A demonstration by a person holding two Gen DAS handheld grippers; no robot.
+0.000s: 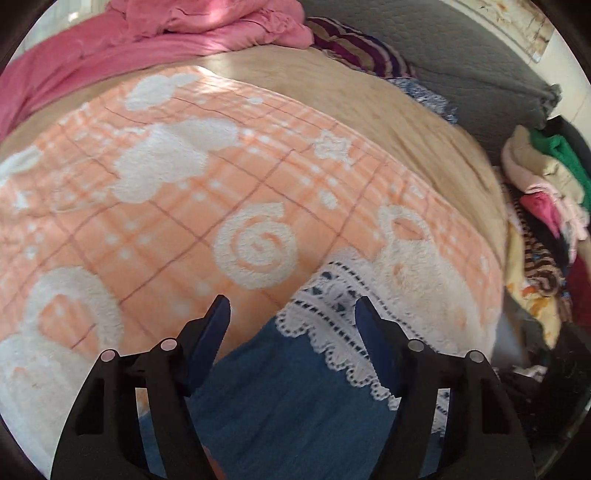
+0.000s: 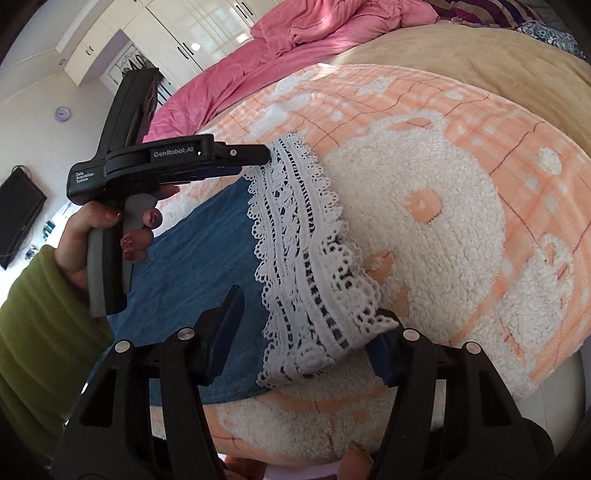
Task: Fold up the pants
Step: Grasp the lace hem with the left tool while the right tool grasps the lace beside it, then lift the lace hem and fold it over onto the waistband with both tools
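Note:
Blue denim pants (image 1: 280, 391) with a white lace hem (image 1: 332, 306) lie on an orange and white fleece blanket (image 1: 155, 206). My left gripper (image 1: 291, 314) is open, its fingers to either side of the lace hem's far corner, just above it. In the right wrist view the pants (image 2: 207, 258) stretch to the left and the lace hem (image 2: 303, 258) runs across the middle. My right gripper (image 2: 310, 325) is open over the hem's near corner, the lace draping over its right finger. The left gripper (image 2: 255, 158) shows at the hem's far corner.
A pink sheet (image 1: 110, 44) lies bunched at the far side of the bed, with a tan blanket (image 1: 369, 99) under the fleece one. A pile of mixed clothes (image 1: 546, 206) sits to the right. White wardrobes (image 2: 177, 33) stand beyond the bed.

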